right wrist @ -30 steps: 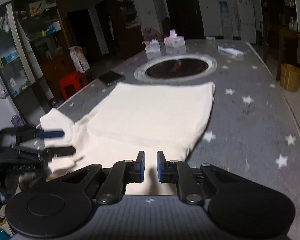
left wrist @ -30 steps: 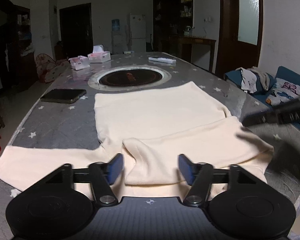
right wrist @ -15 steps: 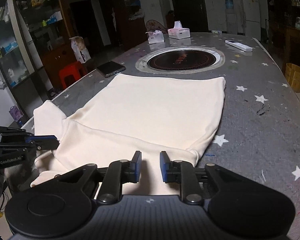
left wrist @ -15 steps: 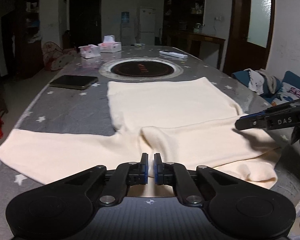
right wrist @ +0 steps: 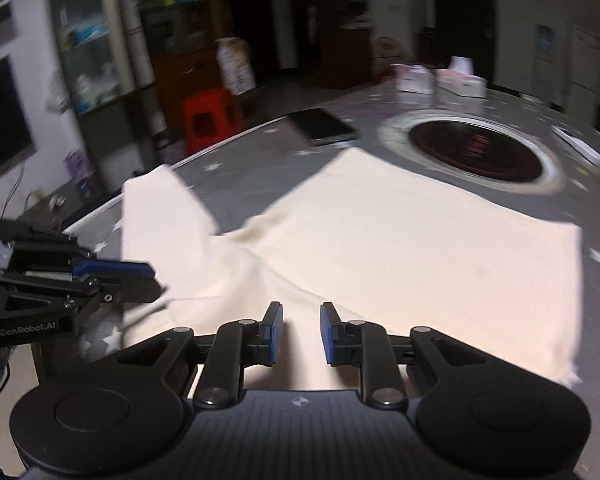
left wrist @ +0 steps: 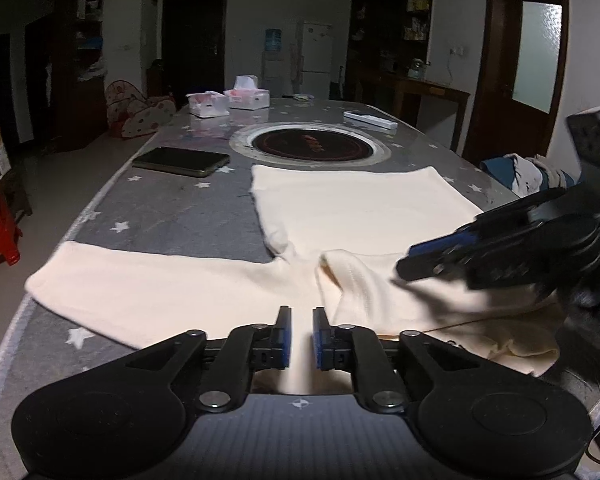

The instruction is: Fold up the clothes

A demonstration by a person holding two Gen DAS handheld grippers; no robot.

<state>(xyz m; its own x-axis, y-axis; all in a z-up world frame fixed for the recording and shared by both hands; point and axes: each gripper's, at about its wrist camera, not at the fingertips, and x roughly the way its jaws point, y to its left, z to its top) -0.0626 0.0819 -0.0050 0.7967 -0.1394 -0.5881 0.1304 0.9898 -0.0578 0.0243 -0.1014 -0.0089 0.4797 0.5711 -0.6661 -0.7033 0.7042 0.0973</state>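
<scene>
Cream sweater (left wrist: 360, 216) flat on table, one sleeve folded across.

This is a home dining room: a long table (left wrist: 172, 216) with a built-in hotpot burner (left wrist: 310, 148), 2 tissue boxes (left wrist: 248, 98), a fridge (left wrist: 315, 60), dark cabinets (left wrist: 388, 40) and a red stool (right wrist: 212, 120).

The right gripper (right wrist: 299, 330) sits at bottom centre, its blue-padded fingers (right wrist: 274, 332) parted by a narrow gap above the cream garment (right wrist: 400, 248) spread on the grey star-patterned table (right wrist: 596, 264). At the left edge, the left gripper (right wrist: 112, 276) reaches over a sleeve; whether it grips is unclear. A dark phone (right wrist: 324, 125) lies upper centre, a round inset burner (right wrist: 476, 152) upper right.
</scene>
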